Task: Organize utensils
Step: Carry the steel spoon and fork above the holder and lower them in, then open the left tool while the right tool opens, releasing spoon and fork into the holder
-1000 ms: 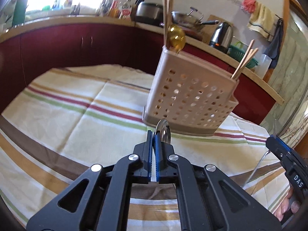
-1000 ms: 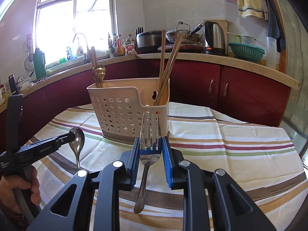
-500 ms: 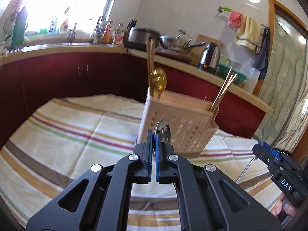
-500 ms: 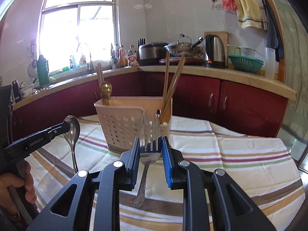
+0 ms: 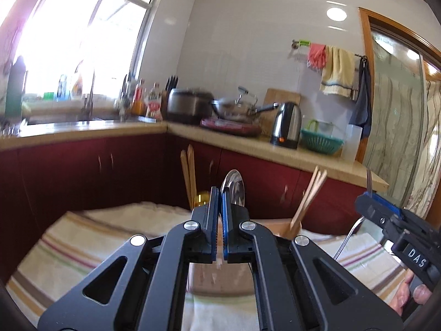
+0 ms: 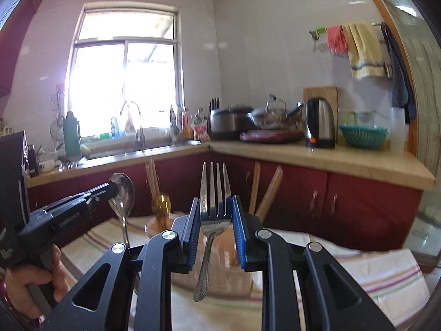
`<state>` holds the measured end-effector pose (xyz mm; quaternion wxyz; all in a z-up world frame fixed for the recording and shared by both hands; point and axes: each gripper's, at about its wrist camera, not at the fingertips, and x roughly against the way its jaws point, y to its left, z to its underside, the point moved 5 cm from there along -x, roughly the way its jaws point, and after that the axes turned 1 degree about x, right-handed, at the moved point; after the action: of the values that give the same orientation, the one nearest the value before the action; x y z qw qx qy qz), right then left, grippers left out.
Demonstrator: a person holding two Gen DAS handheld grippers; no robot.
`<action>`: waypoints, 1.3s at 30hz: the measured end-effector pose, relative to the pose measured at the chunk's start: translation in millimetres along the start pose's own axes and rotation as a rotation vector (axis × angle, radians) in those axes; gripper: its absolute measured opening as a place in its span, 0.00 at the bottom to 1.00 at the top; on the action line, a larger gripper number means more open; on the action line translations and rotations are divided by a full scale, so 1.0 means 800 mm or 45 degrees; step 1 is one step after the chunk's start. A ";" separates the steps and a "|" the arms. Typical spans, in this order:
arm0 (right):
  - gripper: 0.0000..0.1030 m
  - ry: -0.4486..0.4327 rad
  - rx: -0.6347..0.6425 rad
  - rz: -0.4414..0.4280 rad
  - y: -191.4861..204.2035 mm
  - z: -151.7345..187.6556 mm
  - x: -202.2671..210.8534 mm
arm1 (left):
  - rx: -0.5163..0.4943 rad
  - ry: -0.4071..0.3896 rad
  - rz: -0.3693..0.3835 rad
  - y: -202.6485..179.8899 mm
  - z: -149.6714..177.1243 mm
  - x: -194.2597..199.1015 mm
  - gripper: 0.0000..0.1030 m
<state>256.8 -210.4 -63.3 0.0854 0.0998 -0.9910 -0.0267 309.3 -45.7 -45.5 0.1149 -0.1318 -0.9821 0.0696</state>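
- My left gripper (image 5: 220, 201) is pinched nearly shut on a silver spoon (image 5: 234, 189); the bowl stands up above the blue pads, and the handle hangs below, as the right camera shows.
- My right gripper (image 6: 215, 212) has its jaws partly apart, pressing the neck of a fork (image 6: 212, 209) from both sides — prongs up, handle dangling down and tilted a little to the left.
- The beige holder (image 6: 220, 251) stands on the striped tablecloth (image 5: 82, 245), just below and ahead of both grippers. I see only its rim and upper wall; the rest is hidden behind the fingers.
- Already in the holder: wooden chopsticks (image 6: 263, 193) on the right side, another pair (image 5: 188, 176) on the left, and a gold spoon (image 6: 162, 207) beside that left pair.
- I judge both utensils are raised over the holder, ready to be lowered in handle first.
- Risk: the fork's handle hangs tilted, so it could catch the holder's rim or a divider instead of dropping inside.
- Risk: the two grippers are close together — lowering both at once could knock them, or knock the spoon against the fork.
- Risk: either handle could strike the chopsticks and tip them, or nudge the light holder across the cloth.
- Risk: the fork is held only by its narrow neck, so it could swivel or slip.
- I cannot tell which compartment lies under each utensil.
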 end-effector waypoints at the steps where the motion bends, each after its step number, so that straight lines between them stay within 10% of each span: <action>1: 0.22 -0.027 0.003 -0.006 0.001 -0.009 -0.007 | -0.005 -0.020 0.001 -0.001 -0.007 -0.006 0.03; 18: 0.22 -0.104 0.002 -0.061 0.003 -0.011 -0.094 | -0.217 -0.228 -0.132 -0.011 -0.030 -0.089 0.03; 35: 0.22 0.051 0.008 -0.084 0.012 0.041 -0.129 | -0.277 -0.111 -0.160 -0.004 0.035 -0.118 0.04; 39: 0.22 0.105 0.006 -0.083 0.013 0.053 -0.136 | -0.249 -0.059 -0.150 0.000 0.046 -0.123 0.20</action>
<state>352.1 -176.9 -122.2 0.1249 0.1334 -0.9829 -0.0230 392.5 -76.5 -101.5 0.0826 -0.0827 -0.9927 -0.0304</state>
